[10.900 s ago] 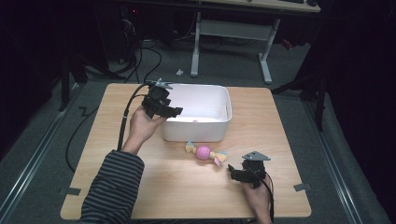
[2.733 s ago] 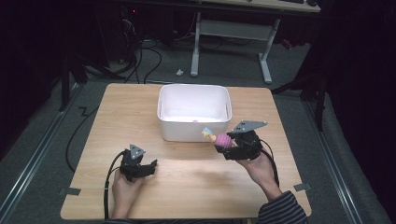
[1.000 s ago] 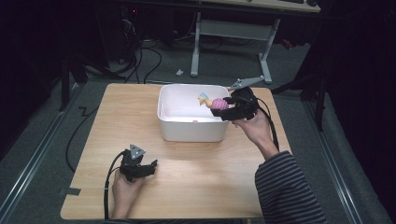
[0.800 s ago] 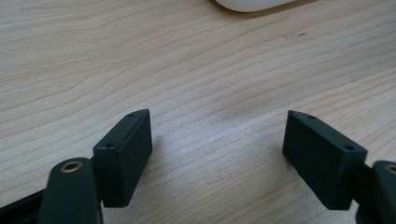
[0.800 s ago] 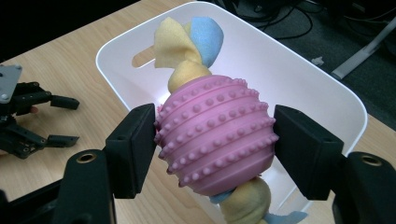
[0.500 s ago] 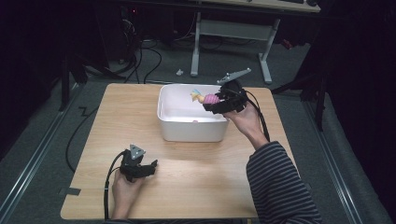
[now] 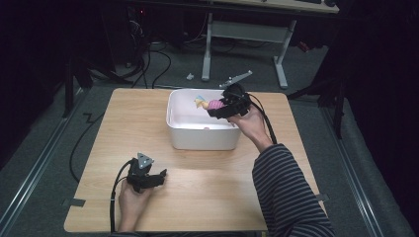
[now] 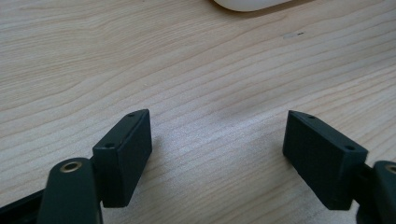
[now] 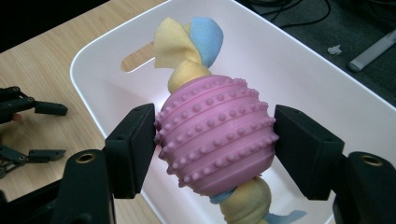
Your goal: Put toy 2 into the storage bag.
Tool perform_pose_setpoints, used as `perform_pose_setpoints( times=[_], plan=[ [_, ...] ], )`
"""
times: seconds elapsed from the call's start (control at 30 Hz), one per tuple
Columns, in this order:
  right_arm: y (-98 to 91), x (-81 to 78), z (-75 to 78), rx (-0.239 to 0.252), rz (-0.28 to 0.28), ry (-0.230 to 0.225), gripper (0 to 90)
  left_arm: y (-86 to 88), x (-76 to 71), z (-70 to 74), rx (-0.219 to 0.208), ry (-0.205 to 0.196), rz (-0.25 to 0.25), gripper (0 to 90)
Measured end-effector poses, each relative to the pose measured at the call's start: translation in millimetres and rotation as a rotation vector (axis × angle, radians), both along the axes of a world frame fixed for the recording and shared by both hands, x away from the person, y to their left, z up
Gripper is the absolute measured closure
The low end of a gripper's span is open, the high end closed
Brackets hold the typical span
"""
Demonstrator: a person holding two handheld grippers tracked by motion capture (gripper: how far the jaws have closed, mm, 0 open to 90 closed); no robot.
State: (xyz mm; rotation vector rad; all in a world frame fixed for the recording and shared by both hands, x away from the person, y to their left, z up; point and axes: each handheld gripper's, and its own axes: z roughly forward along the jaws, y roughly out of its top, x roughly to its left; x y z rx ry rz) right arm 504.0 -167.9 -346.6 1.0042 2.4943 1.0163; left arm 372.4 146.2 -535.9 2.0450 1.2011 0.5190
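A pink studded rubber ball [image 9: 215,134] threaded on a knotted yellow and blue fleece rope [image 9: 187,42] fills the centre of the right gripper view. The right gripper [image 9: 215,149] has it clamped, one black pad pressed on each side of the ball, so the jaws stand only as far apart as the ball is wide. The rope's yellow and blue ends stick out above the ball towards the top of the frame and below it at the bottom edge.

In the high view the toy [image 7: 210,104] hangs in the right gripper [image 7: 217,109] over the right part of the white plastic bin [image 7: 202,140], just above centre of the frame, clear of the bin's floor. The bin stands at the far middle of the wooden table [image 7: 207,192].

At lower left of the high view the left gripper [image 7: 157,178] rests on the table, well apart from the bin. In the left gripper view its jaws gape wide with bare tabletop [image 8: 215,93] between them.
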Motion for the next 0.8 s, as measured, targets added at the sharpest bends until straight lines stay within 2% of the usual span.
perform_pose_setpoints(
  times=[0.27, 0.4, 0.8],
  plan=[
    [6.1, 6.8, -14.5, -0.014, 0.006, 0.035, 32.3, -0.1, 0.0, 0.0, 0.000, 0.000, 0.000, 24.0],
    [10.1, 8.0, -23.0, -0.048, 0.009, 0.047, 32.2, -0.1, 0.0, 0.0, -0.001, 0.001, 0.000, 24.0],
    [11.4, 6.6, -36.6, -0.044, 0.033, 0.101, 32.2, -0.5, 0.0, -0.1, -0.004, -0.001, 0.001, 24.0]
  ],
)
